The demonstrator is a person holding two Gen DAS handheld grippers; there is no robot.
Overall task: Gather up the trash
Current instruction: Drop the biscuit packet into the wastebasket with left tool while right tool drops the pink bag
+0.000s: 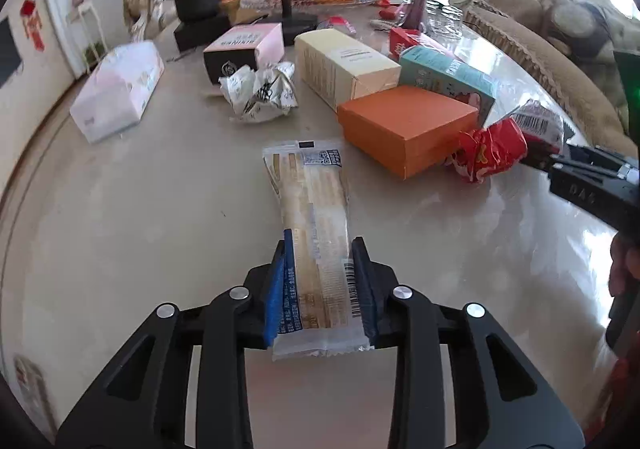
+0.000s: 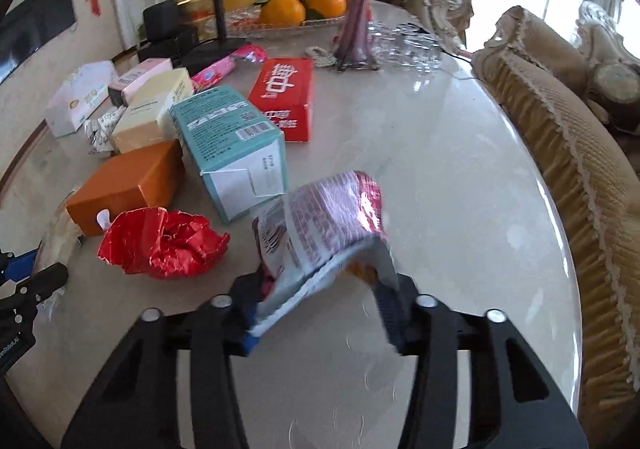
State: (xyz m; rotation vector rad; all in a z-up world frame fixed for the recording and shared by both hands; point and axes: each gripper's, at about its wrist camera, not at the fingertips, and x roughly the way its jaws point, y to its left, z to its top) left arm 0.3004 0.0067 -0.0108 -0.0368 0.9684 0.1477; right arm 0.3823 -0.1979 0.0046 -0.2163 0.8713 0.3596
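Trash wrappers both gripped: left gripper [image 1: 320, 269] pinches a long glossy packet [image 1: 310, 217], right gripper [image 2: 320, 301] a crinkled foil pouch [image 2: 324, 225].

The left gripper [image 1: 320, 249] fingers [image 1: 280, 281] clamp a long clear snack wrapper [image 1: 312, 217] lying on the marble table [image 1: 160, 209]

Desk [image 1: 160, 209]: pale beige marble, glossy. Snack wrapper [image 1: 310, 209]: clear with cream and tan stripes, barcode. Crumpled wrapper [image 2: 168, 241]: bright red. Foil packet [image 2: 332, 217]: pink-silver, dense print. Boxes: orange [image 1: 404, 121], teal [image 2: 228, 133], cream [image 1: 344, 61], red with white characters [image 2: 286, 89]. Tool pads [image 1: 276, 289]: blue on black.
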